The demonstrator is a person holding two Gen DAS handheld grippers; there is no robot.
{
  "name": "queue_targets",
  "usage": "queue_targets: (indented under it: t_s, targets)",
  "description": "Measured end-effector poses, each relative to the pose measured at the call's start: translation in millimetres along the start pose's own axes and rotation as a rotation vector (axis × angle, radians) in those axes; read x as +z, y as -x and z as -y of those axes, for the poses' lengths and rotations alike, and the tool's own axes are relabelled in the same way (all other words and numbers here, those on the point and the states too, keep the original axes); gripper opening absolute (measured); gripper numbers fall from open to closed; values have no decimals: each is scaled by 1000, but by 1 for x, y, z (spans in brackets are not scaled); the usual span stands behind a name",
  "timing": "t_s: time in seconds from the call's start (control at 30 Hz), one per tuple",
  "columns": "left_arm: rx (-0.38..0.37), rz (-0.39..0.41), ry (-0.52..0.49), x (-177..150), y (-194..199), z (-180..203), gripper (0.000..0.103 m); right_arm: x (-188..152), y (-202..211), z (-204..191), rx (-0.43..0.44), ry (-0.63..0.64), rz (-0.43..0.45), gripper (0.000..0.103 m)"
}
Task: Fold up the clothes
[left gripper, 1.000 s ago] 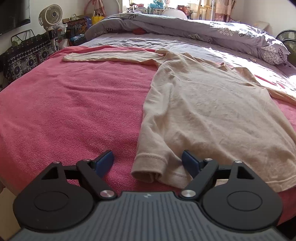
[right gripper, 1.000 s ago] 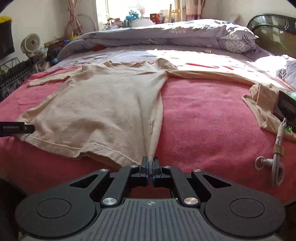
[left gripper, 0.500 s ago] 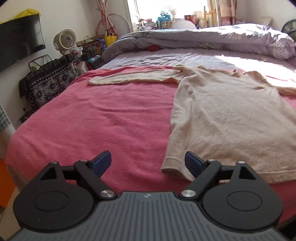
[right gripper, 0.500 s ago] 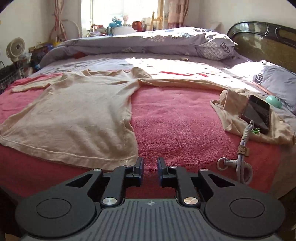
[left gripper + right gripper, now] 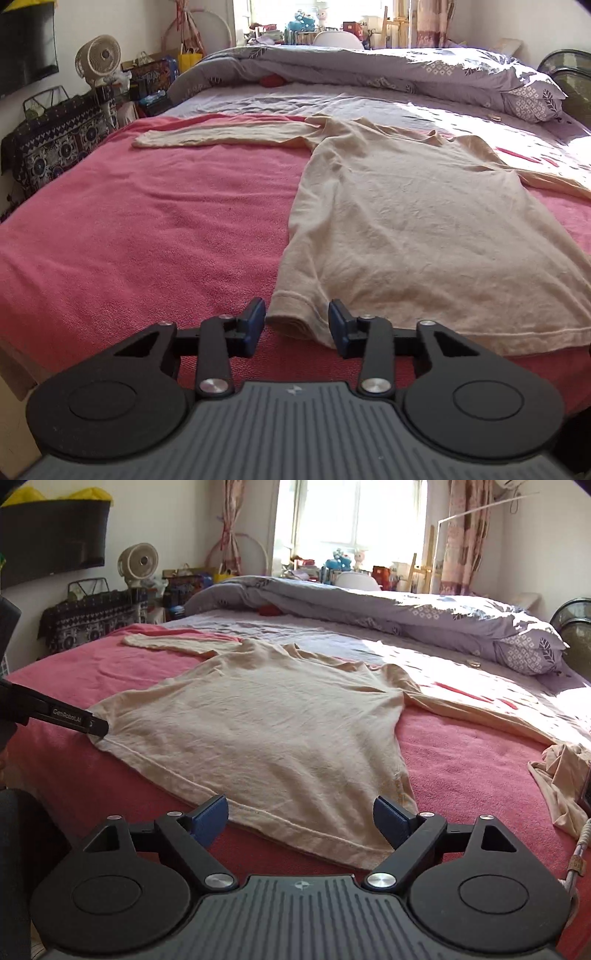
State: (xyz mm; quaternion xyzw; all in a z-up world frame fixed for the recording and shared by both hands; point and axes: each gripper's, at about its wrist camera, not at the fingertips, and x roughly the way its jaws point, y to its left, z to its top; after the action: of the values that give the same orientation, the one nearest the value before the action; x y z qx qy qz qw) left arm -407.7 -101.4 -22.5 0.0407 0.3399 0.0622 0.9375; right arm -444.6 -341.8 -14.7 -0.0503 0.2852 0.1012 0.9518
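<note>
A beige long-sleeved shirt (image 5: 406, 229) lies spread flat on the pink blanket (image 5: 147, 229), both sleeves stretched out to the sides. My left gripper (image 5: 297, 325) straddles the shirt's near left hem corner (image 5: 291, 317). Its jaws are closing, the corner is between them, and a small gap shows at each pad. In the right wrist view the shirt (image 5: 277, 716) fills the middle. One finger (image 5: 79, 722) of the left gripper shows at that same corner. My right gripper (image 5: 301, 818) hovers just above the near hem, its jaws opening wide and gripping nothing.
A grey patterned duvet (image 5: 369, 605) is heaped along the far side of the bed. Another beige garment (image 5: 557, 775) and a cable (image 5: 576, 864) lie at the right edge. A fan (image 5: 98, 59) and cluttered shelves stand to the left. The bed's front edge is right below both grippers.
The right gripper went from shut on the shirt's right hem corner to wide open, released it and swung left. The left gripper's jaws narrowed around the left hem corner.
</note>
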Motion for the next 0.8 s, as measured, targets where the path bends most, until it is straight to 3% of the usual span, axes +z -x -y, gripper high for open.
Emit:
queue_targets:
  t_s: [0.03, 0.1, 0.2, 0.33, 0.67, 0.8]
  targets:
    - [42, 33, -56, -3, 7, 2, 63, -2, -1, 3, 0, -17, -8, 90]
    - [118, 91, -184, -11, 17, 7, 73, -4, -4, 7, -4, -46, -24, 92]
    - [166, 145, -401, -25, 24, 20, 77, -8, -8, 8, -9, -72, -45, 93]
    - [188, 159, -550, -34, 14, 34, 78, -12, -13, 5, 2, -77, -75, 94]
    - [319, 128, -496, -23, -10, 34, 86, -16, -17, 3, 5, -68, -96, 100]
    - [277, 104, -459, -29, -2, 21, 86, -18, -19, 3, 13, -78, -111, 100]
